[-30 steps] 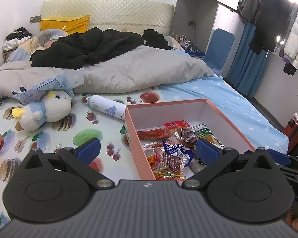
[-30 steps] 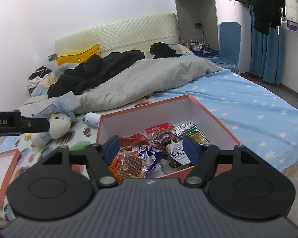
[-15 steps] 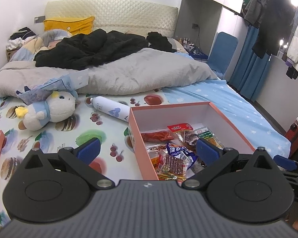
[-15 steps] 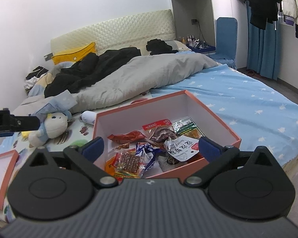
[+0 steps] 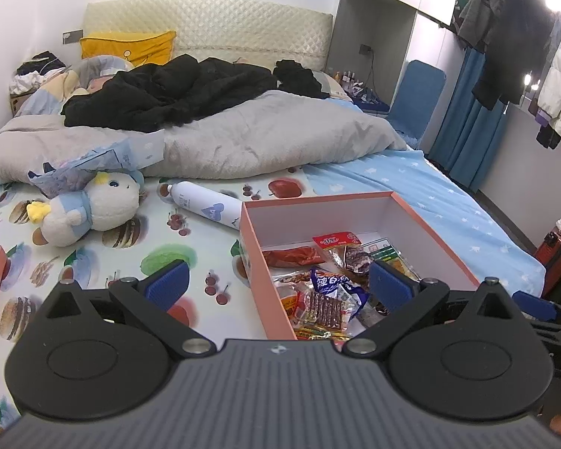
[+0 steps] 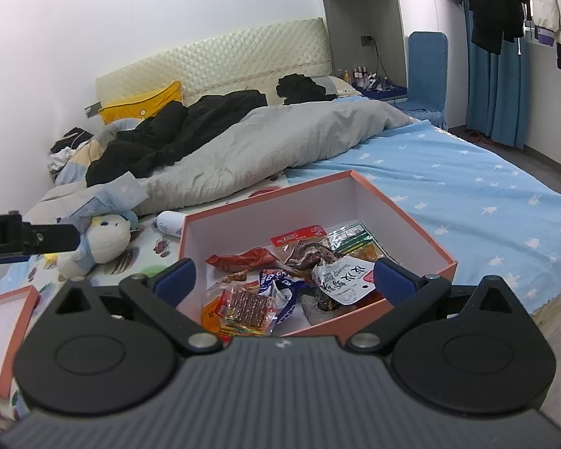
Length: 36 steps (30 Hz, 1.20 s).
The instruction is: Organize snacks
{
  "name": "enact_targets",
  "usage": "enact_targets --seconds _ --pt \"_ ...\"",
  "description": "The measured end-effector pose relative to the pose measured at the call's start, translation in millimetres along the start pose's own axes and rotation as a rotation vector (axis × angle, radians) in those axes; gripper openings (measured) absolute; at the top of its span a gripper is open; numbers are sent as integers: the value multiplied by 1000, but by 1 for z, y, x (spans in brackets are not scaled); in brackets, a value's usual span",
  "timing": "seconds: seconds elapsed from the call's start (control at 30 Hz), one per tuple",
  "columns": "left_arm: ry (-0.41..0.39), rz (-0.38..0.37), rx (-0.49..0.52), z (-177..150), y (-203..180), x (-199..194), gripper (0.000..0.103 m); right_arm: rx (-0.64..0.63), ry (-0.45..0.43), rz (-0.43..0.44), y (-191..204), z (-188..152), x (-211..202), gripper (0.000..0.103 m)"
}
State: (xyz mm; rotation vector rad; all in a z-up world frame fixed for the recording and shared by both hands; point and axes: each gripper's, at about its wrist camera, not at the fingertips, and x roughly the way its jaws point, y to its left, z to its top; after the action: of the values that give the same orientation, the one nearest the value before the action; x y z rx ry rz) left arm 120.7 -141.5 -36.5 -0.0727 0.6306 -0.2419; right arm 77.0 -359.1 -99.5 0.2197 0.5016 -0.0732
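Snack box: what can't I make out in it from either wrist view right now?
- Near end of the box: left view, hidden behind the left tongs.
- Bottom snacks: both views, buried under the white packet and others.
- Packet print: too small to read.
- Lid: cut off by the frame edge in both views.
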Motion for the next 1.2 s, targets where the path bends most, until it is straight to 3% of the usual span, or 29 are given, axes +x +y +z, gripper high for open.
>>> enact_targets --seconds 1.2 --pt "14 -9 28 2 -5 1 103 -10 -4 3 5 0 -1 103"
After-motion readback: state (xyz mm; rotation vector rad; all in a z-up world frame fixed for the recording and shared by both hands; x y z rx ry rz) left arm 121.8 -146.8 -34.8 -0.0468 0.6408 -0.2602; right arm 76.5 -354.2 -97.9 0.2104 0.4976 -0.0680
